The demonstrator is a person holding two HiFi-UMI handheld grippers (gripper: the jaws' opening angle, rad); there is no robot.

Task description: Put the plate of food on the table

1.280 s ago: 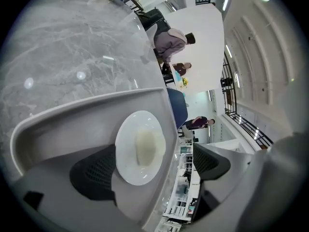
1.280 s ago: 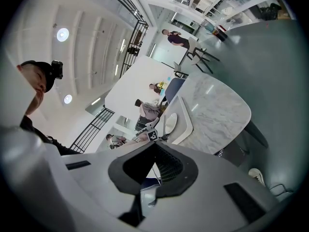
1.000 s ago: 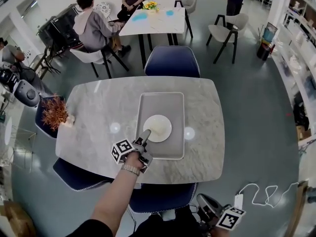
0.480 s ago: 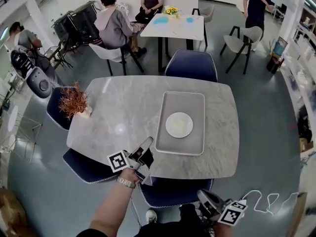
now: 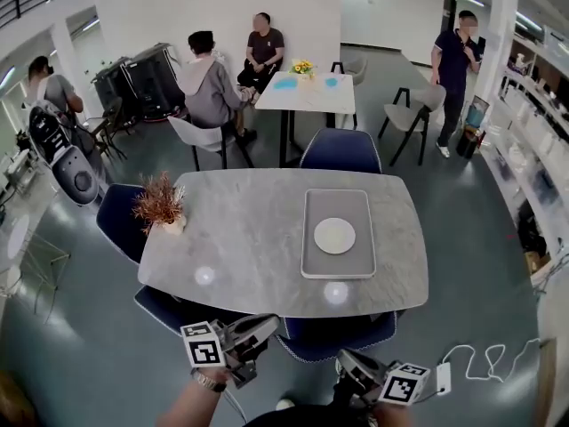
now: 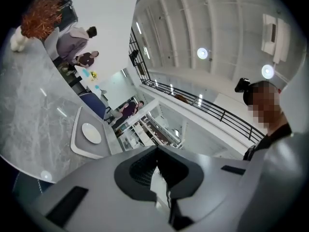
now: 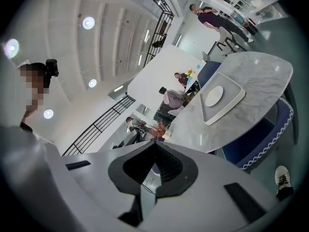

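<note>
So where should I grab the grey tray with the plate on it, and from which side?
Probably the tray by its raised rim on the near short edge, coming from your side of the table. The rim is bare there, the plate sits mid-tray, and that edge lies nearest the table's front.

My head camera high and back from the table [image 5: 249, 238], facing forward and down over it, cameras on my left gripper [image 6: 155, 151] and right gripper [image 7: 155, 143] looking along their jaws, both tilted, well off the table, all three sharing tray [image 5: 338, 205] and plate [image 5: 334, 236]
</note>
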